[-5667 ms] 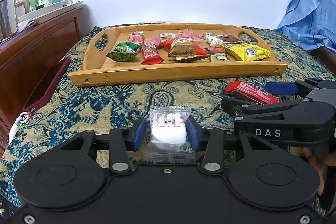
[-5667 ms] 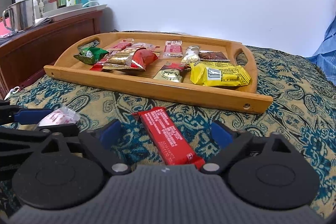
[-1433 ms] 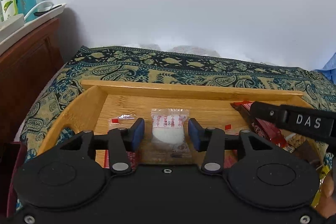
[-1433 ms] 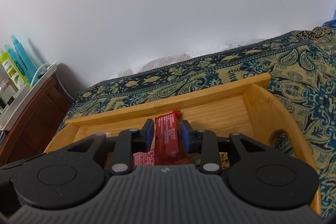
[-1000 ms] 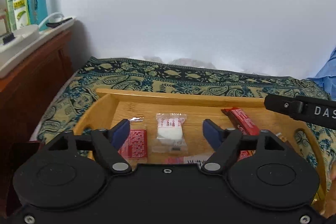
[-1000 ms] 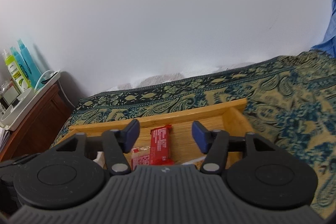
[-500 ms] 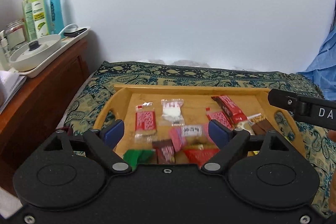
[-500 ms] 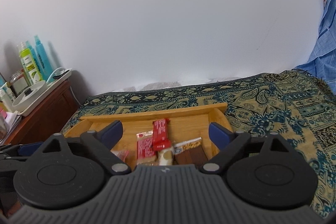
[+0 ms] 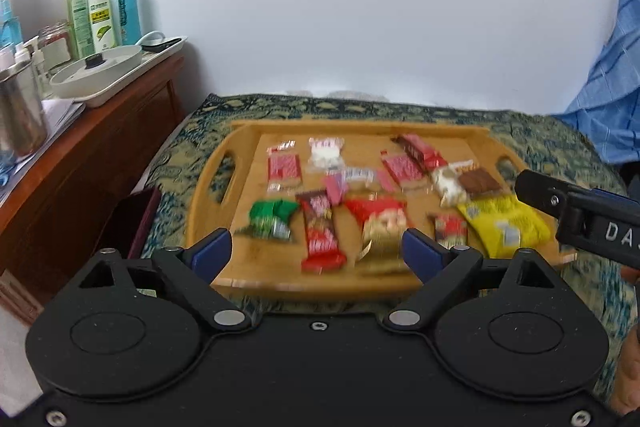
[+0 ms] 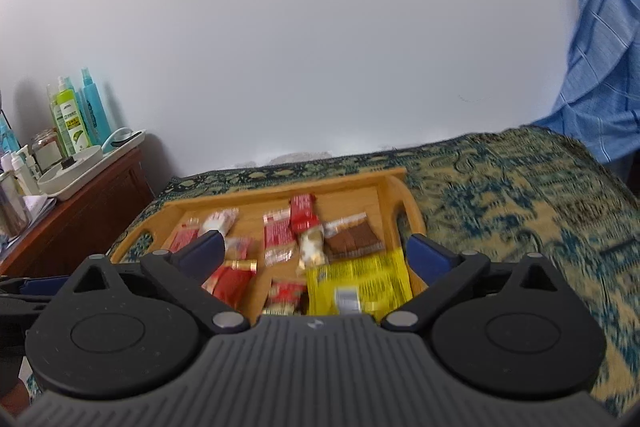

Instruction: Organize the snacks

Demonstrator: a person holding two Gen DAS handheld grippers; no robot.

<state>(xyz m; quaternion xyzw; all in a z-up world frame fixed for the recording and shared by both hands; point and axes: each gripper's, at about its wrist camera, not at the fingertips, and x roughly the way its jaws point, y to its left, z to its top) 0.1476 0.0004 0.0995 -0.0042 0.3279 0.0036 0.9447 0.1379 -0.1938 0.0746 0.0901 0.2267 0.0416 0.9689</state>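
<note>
Jaws opening wide and gripping nothing, the left gripper (image 9: 316,247) and right gripper (image 10: 316,251) hover above the bamboo tray (image 9: 202,195), where wrapped snacks (image 9: 320,227) are gathered for tidiness.

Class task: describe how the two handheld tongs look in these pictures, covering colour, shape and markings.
Both tongs are black plastic with two round discs, silver screws and angled arms ending in blue fingertips. The left tongs have a smooth black body. The right tongs have a grey ribbed body and, seen from the left camera, white letters on their side.

Both snacks (image 9: 325,155) now in tray (image 9: 208,195)
</note>
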